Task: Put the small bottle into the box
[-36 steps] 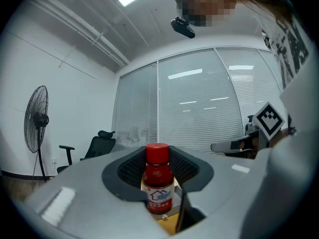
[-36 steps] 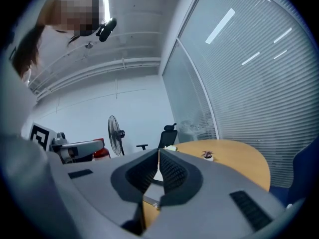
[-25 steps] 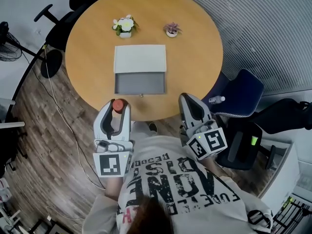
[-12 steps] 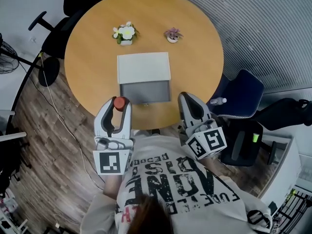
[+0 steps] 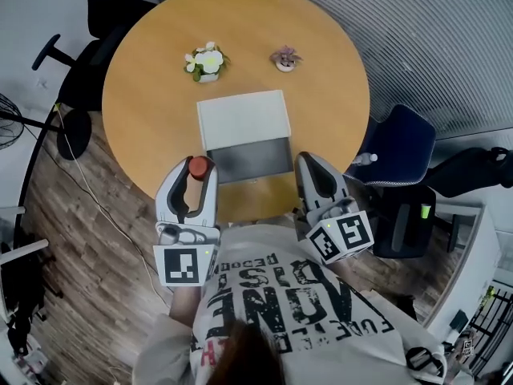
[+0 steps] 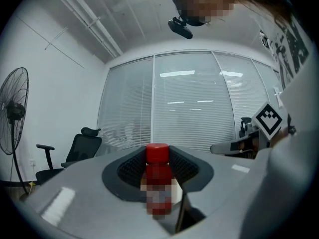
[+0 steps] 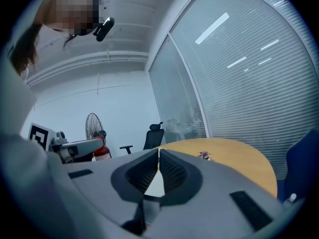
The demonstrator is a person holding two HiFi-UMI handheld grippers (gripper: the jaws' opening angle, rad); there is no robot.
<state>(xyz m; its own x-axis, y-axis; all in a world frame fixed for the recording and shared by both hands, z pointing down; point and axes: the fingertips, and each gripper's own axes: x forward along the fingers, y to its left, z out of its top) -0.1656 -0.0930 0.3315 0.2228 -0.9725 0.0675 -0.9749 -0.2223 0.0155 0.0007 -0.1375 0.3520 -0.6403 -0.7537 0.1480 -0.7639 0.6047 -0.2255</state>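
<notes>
My left gripper [image 5: 195,176] is shut on the small bottle [image 5: 197,168], whose red cap shows between the fingertips at the near edge of the round wooden table [image 5: 152,79]. In the left gripper view the small bottle [image 6: 158,183] stands upright between the pads. The open grey box [image 5: 247,158], its white lid [image 5: 242,119] folded back, lies just beyond and to the right of the bottle. My right gripper [image 5: 307,167] hangs shut at the table's near right edge with nothing in it; its tips meet in the right gripper view [image 7: 159,153].
Two small potted plants [image 5: 205,61] [image 5: 285,57] stand at the far side of the table. A blue chair [image 5: 399,147] with a clear bottle [image 5: 365,159] on it sits at right. Black office chairs [image 5: 92,54] and a cable on the wood floor are at left.
Both grippers have moved forward over the table's near edge; the table and box appear closer to them. The bottle stays gripped in the left gripper.
</notes>
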